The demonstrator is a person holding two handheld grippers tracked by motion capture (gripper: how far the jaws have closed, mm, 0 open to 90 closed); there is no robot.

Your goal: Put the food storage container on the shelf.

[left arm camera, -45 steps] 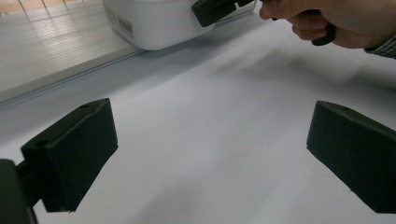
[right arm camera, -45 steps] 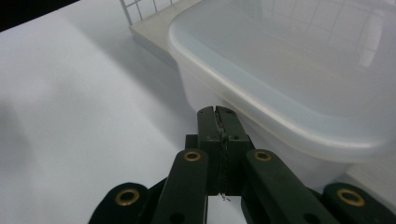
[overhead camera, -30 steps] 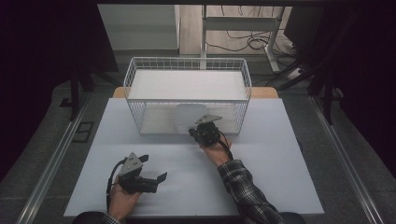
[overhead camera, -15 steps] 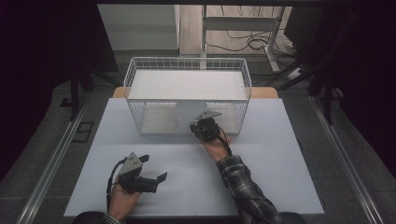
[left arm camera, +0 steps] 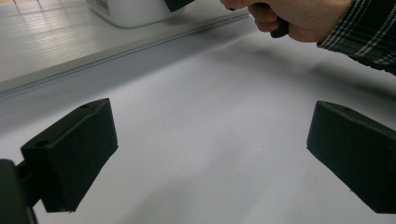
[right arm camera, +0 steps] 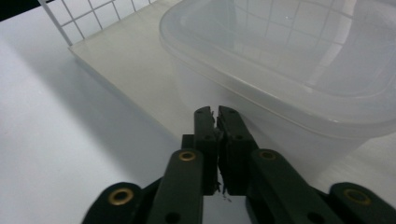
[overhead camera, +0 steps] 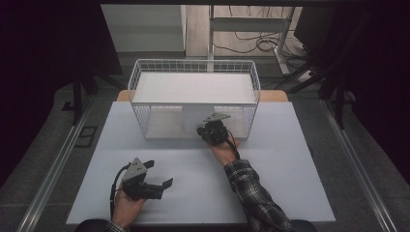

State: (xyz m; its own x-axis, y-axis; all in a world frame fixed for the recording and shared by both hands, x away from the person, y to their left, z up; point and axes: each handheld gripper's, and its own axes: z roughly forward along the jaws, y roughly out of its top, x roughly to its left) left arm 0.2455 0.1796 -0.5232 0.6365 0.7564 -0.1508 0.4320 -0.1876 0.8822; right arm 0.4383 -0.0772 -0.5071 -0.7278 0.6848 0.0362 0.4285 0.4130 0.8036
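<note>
A translucent plastic container (right arm camera: 289,70) stands on a pale board (right arm camera: 135,65) at the front of a white wire basket (overhead camera: 193,64). My right gripper (right arm camera: 216,110) points at the container's near wall, just short of it. Its jaws have just been opening by a sliver, but they stand practically together with nothing between them. In the high view the right gripper (overhead camera: 204,129) sits at the basket's front, beside the container (overhead camera: 192,116). My left gripper (overhead camera: 158,174) rests open low over the table's near left part, with bare table between its jaws (left arm camera: 212,140).
The white table top (overhead camera: 290,159) spreads to the right and in front of the basket. In the left gripper view the person's right hand (left arm camera: 289,18) and checked sleeve (left arm camera: 364,32) hang above the table. Dark floor and cables lie beyond the table.
My right gripper has edged slightly toward the basket and the container. The left gripper has stayed where it was.
</note>
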